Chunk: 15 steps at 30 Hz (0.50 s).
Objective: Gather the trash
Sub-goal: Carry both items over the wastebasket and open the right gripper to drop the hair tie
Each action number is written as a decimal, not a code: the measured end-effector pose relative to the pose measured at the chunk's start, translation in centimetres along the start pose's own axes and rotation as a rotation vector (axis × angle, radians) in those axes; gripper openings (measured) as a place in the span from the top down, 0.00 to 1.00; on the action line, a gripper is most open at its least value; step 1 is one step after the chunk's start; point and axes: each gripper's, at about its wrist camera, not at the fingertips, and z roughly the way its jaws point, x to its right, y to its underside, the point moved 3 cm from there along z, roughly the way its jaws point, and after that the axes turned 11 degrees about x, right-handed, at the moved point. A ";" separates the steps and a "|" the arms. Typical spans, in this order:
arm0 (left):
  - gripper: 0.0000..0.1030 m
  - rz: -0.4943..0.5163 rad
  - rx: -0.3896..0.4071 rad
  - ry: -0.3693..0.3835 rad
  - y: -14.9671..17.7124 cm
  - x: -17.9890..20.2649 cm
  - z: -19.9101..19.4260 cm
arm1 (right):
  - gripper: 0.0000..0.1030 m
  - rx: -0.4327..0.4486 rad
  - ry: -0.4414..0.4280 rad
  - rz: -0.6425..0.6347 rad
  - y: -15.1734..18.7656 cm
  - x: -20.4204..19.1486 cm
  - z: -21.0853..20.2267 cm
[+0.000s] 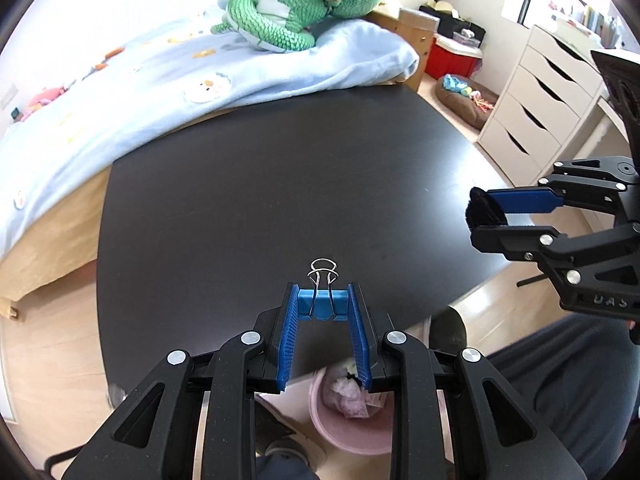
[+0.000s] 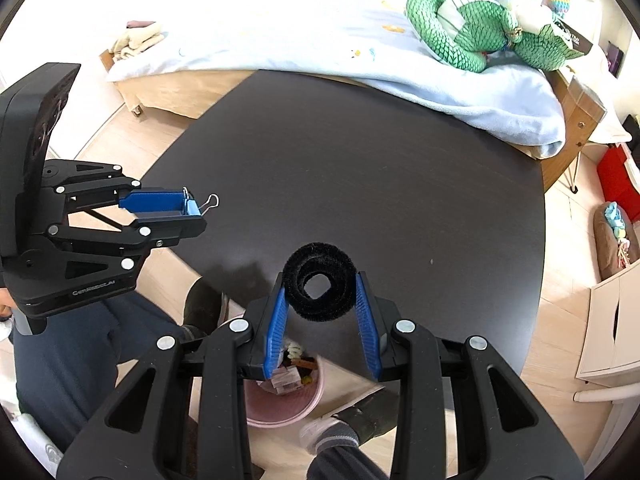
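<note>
My left gripper [image 1: 322, 300] is shut on a blue binder clip [image 1: 322, 307] with silver wire handles, held above the near edge of the black table [image 1: 280, 184]. In the right wrist view the same left gripper [image 2: 192, 206] shows at the left with the binder clip [image 2: 195, 206] at its tips. My right gripper [image 2: 320, 288] is shut on a black fuzzy ring [image 2: 319, 281], a roll of furry tape. From the left wrist view the right gripper [image 1: 478, 214] appears at the right with the black ring [image 1: 482, 208]. A pink bin [image 2: 288, 404] holding scraps stands on the floor below.
The pink bin [image 1: 348, 420] sits between a person's legs [image 1: 560, 380] and feet. A bed with a light blue blanket [image 1: 160, 92] and a green plush toy [image 1: 288, 12] borders the table's far side. A white drawer unit [image 1: 540, 100] stands at the right.
</note>
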 end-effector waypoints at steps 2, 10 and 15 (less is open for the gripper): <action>0.76 0.003 0.013 0.002 0.6 0.4 -1.1 | 0.68 0.011 -0.002 -0.007 0.8 -0.7 -1.0; 0.76 -0.014 0.055 0.024 3.5 1.3 -5.0 | 0.68 0.020 -0.030 -0.015 3.9 -3.9 -3.7; 0.76 -0.051 0.065 0.031 6.2 1.3 -6.8 | 0.68 0.017 -0.055 -0.018 5.7 -6.4 -4.6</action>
